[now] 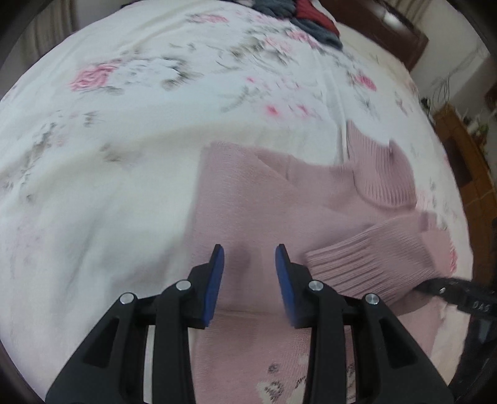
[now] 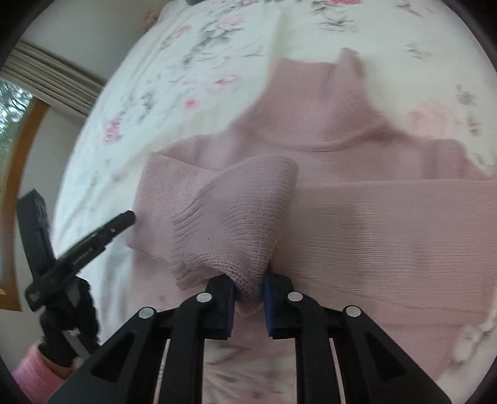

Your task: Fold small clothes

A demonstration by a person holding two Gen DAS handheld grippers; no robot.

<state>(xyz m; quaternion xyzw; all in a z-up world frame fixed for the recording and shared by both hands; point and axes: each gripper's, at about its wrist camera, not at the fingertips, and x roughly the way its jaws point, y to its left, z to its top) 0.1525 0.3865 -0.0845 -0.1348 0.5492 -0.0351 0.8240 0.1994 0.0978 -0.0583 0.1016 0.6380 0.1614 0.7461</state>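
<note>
1. Two hand-held grippers worked one pink knitted sweater (image 2: 357,217), which lay flat on a floral bedsheet (image 1: 124,93) with its ribbed turtleneck collar (image 2: 313,102) pointing away from the person.
2. Farthest left in the right wrist view, the left gripper (image 2: 124,219) showed side-on beside the sweater's folded left edge, gripped by a gloved hand (image 2: 68,326) with a pink cuff (image 2: 34,373) below it.
3. In its own view the left gripper (image 1: 249,254) hung over the sweater body with its blue pads (image 1: 216,279) spread apart and nothing between them.
4. Toward the middle, the right gripper (image 2: 250,289) was pinching a sleeve (image 2: 236,217) near its ribbed cuff, the knit bunched between the closed pads and arching up off the garment.
5. On the right, a flat band of sweater (image 2: 403,202), probably the other sleeve, already lay across the chest.
6. At the far edge of the bed a dark pile of clothes (image 1: 298,15) sat well apart from the work.
7. Risk one, as I judged it: the pinch held only a small fold of soft knit, so a quick pull could let it slip out and leave the sleeve crumpled.
8. Risk two: dragging the sleeve across could pull the body out of line and spoil the fold, since the left gripper pinned nothing down.
9. Risk three: releasing too high would let the cuff land rolled rather than flat.
</note>
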